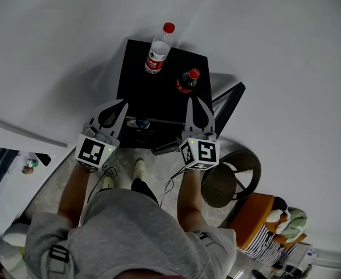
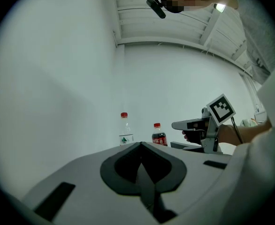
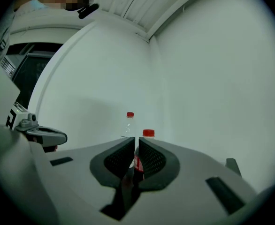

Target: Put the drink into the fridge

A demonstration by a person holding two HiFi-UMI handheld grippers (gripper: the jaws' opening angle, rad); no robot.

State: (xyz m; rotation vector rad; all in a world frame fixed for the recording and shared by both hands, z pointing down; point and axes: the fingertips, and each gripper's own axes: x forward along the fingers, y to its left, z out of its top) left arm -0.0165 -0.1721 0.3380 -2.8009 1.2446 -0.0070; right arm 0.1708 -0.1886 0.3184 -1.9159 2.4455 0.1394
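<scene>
A clear water bottle [image 1: 157, 49] with a red cap and a dark cola bottle [image 1: 187, 81] stand upright on top of a small black fridge [image 1: 137, 86]. Its door [image 1: 229, 99] hangs open at the right. My left gripper [image 1: 122, 104] hovers over the fridge's front left edge, shut and empty. My right gripper [image 1: 192, 102] is at the front right, just short of the cola bottle, also shut with nothing in it. The left gripper view shows the water bottle [image 2: 125, 132] and the cola bottle [image 2: 159, 135] ahead. In the right gripper view the cola bottle [image 3: 148, 134] stands straight beyond the jaws.
White walls close in behind the fridge and to its right. On the floor at the right are a round dark stool [image 1: 229, 178] and an orange chair with clothes [image 1: 262, 218]. The person's feet [image 1: 138, 168] stand in front of the fridge.
</scene>
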